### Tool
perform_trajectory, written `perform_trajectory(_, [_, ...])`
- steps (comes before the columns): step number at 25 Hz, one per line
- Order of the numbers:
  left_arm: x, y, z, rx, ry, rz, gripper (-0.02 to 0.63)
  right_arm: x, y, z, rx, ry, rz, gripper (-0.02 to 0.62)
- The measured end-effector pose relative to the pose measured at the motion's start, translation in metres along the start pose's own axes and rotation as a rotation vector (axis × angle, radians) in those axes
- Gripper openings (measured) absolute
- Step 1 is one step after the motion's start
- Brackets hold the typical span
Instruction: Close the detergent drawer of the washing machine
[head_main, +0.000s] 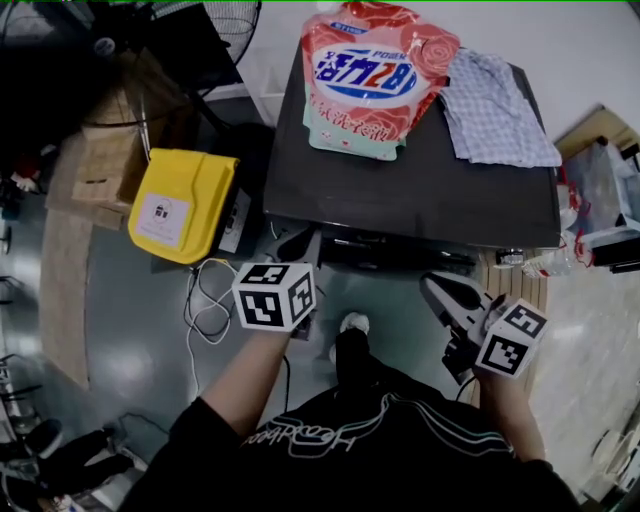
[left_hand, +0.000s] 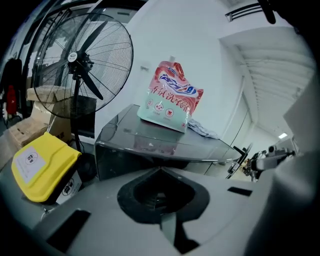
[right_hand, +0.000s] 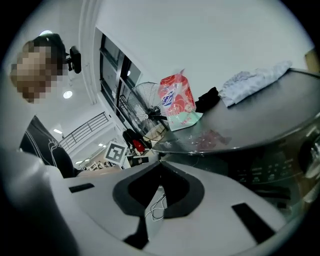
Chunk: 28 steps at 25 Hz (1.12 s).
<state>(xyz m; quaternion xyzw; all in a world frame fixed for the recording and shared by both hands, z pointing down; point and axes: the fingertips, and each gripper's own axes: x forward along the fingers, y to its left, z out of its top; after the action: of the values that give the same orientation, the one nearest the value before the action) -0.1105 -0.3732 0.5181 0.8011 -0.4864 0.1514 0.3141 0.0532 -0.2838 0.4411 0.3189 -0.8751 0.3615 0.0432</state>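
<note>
The dark washing machine (head_main: 410, 190) stands in front of me, its glossy top (left_hand: 150, 137) also filling the left gripper view. Only a strip of its front panel (head_main: 400, 252) shows from above, and I cannot make out the detergent drawer there. My left gripper (head_main: 303, 250) hangs just before the machine's left front corner, jaws shut with nothing between them (left_hand: 160, 169). My right gripper (head_main: 445, 293) sits lower, near the right front, also shut and empty (right_hand: 160, 162). Dim control markings (right_hand: 270, 172) show on the front in the right gripper view.
A pink detergent pouch (head_main: 372, 75) and a checked cloth (head_main: 495, 105) lie on the machine's top. A yellow case (head_main: 180, 205) sits on the floor at the left, a standing fan (left_hand: 82, 65) behind it. White cables (head_main: 205, 305) trail on the floor. Clutter lines the right wall.
</note>
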Motion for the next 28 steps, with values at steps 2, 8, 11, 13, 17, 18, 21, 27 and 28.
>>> perform_trajectory(2, [-0.002,-0.002,-0.001,0.004,0.040,-0.027,0.023,0.004,0.008,0.006,-0.032,0.005,0.012,0.026])
perform_trajectory(8, [-0.043,-0.059,0.032,0.026,0.025,-0.233,0.023,-0.007,0.037,0.044,-0.085,-0.044,0.020,0.026])
perform_trajectory(11, [-0.081,-0.096,0.041,0.017,-0.013,-0.390,0.023,-0.020,0.058,0.058,-0.101,-0.110,0.030,0.026])
perform_trajectory(13, [-0.109,-0.115,0.042,0.030,-0.052,-0.470,0.023,-0.028,0.076,0.056,-0.112,-0.147,0.039,0.026])
perform_trajectory(17, [-0.166,-0.144,0.042,0.045,-0.126,-0.568,0.023,-0.047,0.117,0.042,-0.171,-0.172,0.039,0.026])
perform_trajectory(18, [-0.178,-0.150,0.042,0.052,-0.142,-0.583,0.023,-0.052,0.127,0.041,-0.180,-0.182,0.043,0.026])
perform_trajectory(21, [-0.208,-0.166,0.043,0.065,-0.172,-0.612,0.023,-0.065,0.155,0.041,-0.210,-0.204,0.049,0.026])
perform_trajectory(27, [-0.251,-0.184,0.032,0.103,-0.213,-0.620,0.023,-0.080,0.200,0.027,-0.280,-0.204,0.073,0.026])
perform_trajectory(28, [-0.256,-0.185,0.030,0.114,-0.220,-0.617,0.023,-0.081,0.206,0.023,-0.291,-0.201,0.080,0.026])
